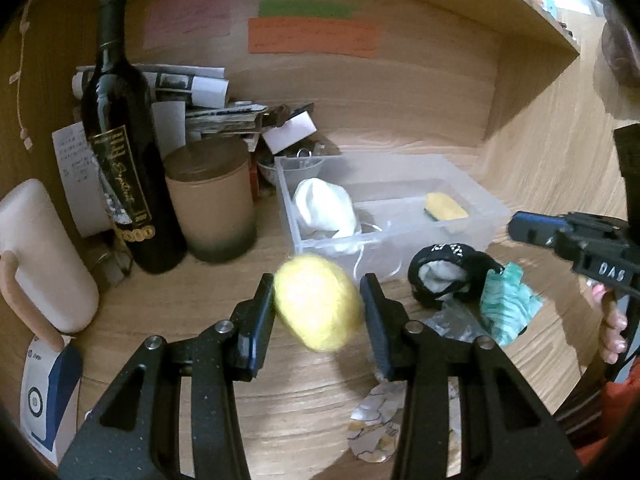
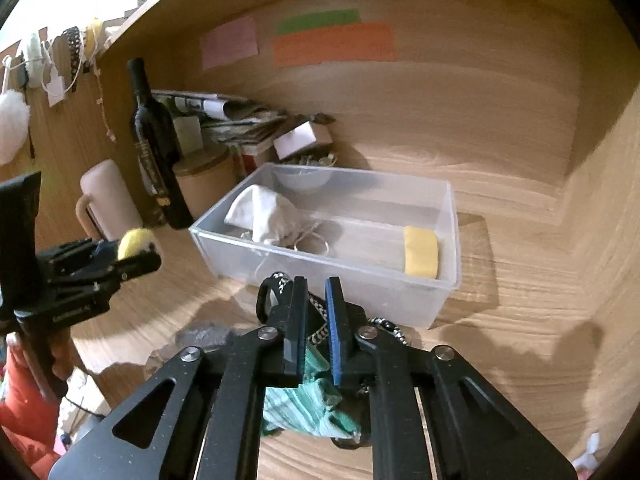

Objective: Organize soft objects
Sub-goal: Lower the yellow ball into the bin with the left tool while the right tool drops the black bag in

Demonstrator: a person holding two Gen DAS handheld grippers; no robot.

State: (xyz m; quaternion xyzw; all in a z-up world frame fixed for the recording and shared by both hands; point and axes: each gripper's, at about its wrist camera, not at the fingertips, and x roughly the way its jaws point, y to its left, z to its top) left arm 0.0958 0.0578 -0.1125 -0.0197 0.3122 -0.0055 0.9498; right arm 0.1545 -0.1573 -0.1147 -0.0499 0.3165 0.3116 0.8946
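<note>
Both tongs grip: left [image 1: 318,312] yellow ball [image 1: 318,304]; right [image 2: 316,328] green cloth [image 2: 308,404].

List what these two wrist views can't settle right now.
- Left wrist view: the yellow ball in the left gripper is motion-blurred; material unreadable.
- Right wrist view: the right gripper pinches something, but its fingers hide whether that is the green cloth, the chain, or both.
- Both views: handwriting on the orange note is too small.
- Left wrist view: the patterned item is covered by the gripper.
</note>
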